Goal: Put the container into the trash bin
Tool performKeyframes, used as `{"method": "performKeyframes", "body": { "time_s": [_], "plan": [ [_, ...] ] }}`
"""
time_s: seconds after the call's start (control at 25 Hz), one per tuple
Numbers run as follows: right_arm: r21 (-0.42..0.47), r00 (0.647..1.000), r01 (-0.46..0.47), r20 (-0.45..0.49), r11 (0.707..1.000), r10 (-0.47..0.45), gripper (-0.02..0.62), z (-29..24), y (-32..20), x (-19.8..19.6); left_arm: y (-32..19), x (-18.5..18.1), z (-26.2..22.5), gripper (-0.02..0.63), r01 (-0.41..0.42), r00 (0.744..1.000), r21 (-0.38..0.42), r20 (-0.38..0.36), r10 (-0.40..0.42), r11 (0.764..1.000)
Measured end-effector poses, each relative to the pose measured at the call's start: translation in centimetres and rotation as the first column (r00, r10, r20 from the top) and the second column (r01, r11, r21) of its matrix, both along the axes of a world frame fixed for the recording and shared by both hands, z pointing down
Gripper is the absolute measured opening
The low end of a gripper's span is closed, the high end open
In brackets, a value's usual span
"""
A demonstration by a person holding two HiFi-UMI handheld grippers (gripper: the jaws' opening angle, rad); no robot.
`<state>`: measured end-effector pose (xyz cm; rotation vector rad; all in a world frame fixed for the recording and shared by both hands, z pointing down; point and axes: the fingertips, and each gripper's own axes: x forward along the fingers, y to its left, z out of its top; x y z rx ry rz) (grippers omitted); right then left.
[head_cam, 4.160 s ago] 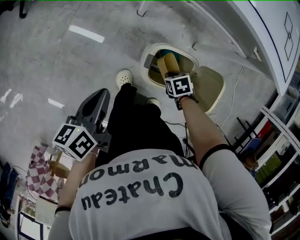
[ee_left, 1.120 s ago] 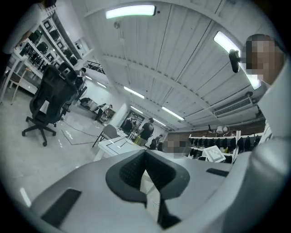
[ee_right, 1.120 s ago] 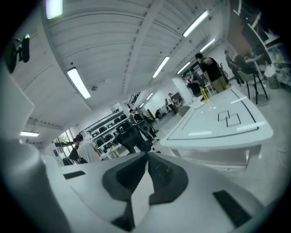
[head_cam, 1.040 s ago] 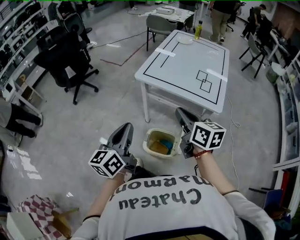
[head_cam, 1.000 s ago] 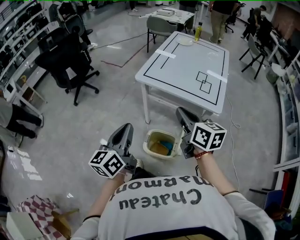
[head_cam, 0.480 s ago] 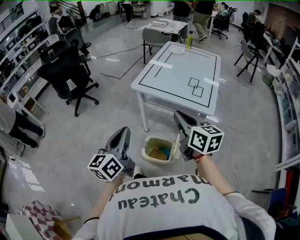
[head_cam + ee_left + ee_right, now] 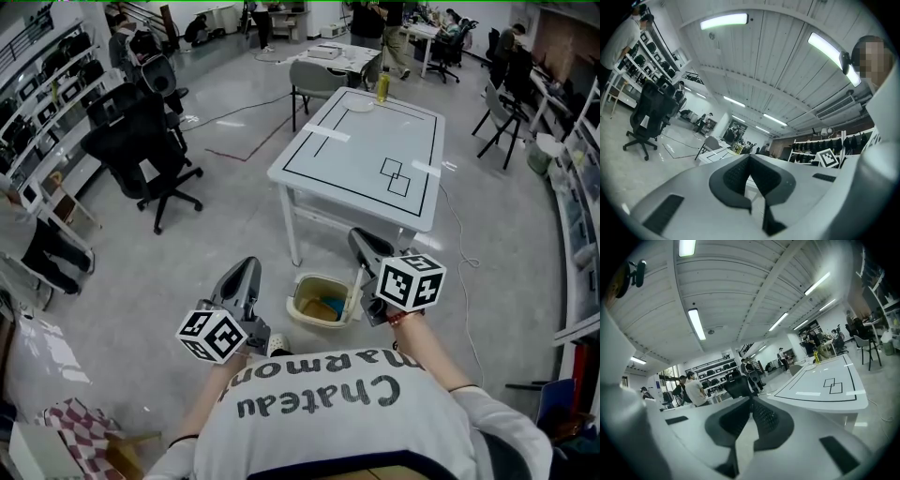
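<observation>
One desk (image 7: 349, 159): white, marked with black lines — placed just beyond the trash bin.
Trash bin (image 7: 298, 298): set on the floor (image 7: 216, 234), open-topped, seen between both tongs.
Left tongs (image 7: 247, 267): clenched, nothing gripped.
Right tongs (image 7: 357, 236): clenched, nothing gripped — held near the bin's right edge.
Container (image 7: 322, 307): yellow, laid inside the trash bin.

White table (image 7: 361, 159) stands mid-floor, with a black outline and two overlapping squares drawn on its top. Two pale tape strips cross the line. Yellow-green bottle (image 7: 382, 86) upright at the far end, white dish (image 7: 361, 105) just beside it. Grey chair (image 7: 317, 77) beyond that end. Black office chair (image 7: 141, 141) well apart, to the left. Shelving (image 7: 42, 84) along the left wall. Red-and-white checked cloth (image 7: 80, 433) at lower left. Thin cable (image 7: 457, 246) trails over the floor right of the table.
</observation>
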<state>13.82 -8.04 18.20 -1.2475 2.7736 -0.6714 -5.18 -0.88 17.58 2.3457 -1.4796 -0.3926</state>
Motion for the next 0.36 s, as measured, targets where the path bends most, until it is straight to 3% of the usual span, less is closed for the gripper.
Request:
{"method": "performKeyframes", "body": {
  "time_s": [0.36],
  "plan": [
    [-0.02, 1.0, -0.007, -0.009, 1.0, 0.006, 0.034, 1.2, 0.0, -0.8, -0.1, -1.3, 0.8, 0.021, 0.009, 1.0, -0.016, 0.001, -0.009, 1.0]
  ]
}}
